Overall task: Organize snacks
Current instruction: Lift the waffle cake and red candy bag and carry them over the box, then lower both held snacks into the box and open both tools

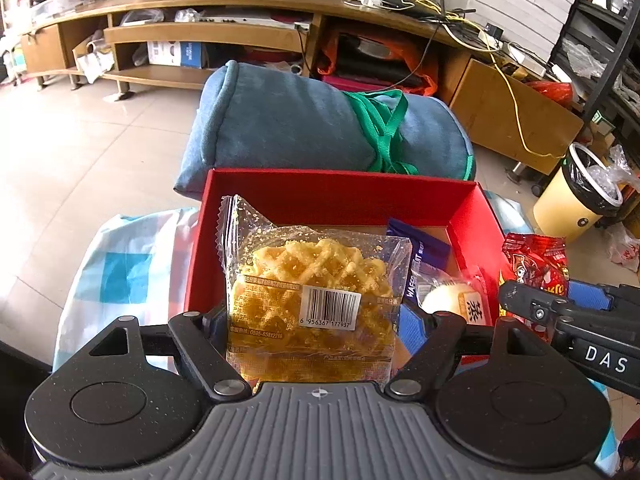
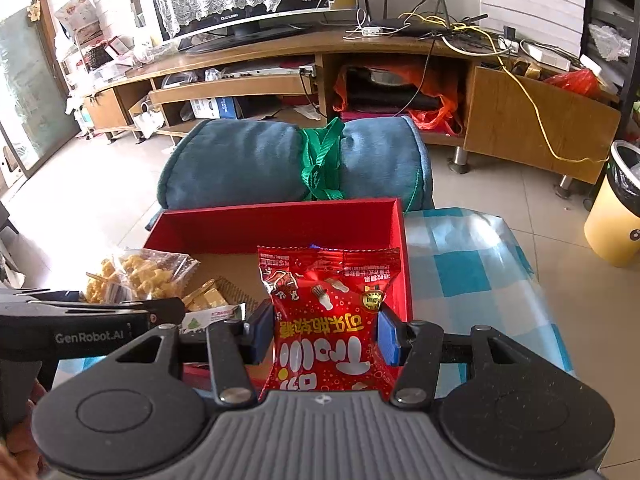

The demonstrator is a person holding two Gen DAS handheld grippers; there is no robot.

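My left gripper (image 1: 314, 336) is shut on a clear packet holding a yellow waffle cake (image 1: 312, 292), held over the near left part of the open red box (image 1: 336, 192). My right gripper (image 2: 326, 332) is shut on a red candy bag (image 2: 328, 312), held over the box's near right side (image 2: 280, 220). Inside the box lie a blue wafer packet (image 1: 420, 260), a round white bun packet (image 1: 452, 296), a gold-wrapped snack (image 2: 208, 298) and a green-and-white packet (image 2: 212, 316). The waffle packet (image 2: 140, 272) and the left gripper also show in the right wrist view.
The box stands on a blue-and-white checked cloth (image 2: 472, 264). A rolled blue blanket tied with green strap (image 1: 312, 128) lies just behind the box. A wooden TV stand (image 1: 240, 32) runs along the back. A yellow bin (image 1: 576, 200) stands on the right.
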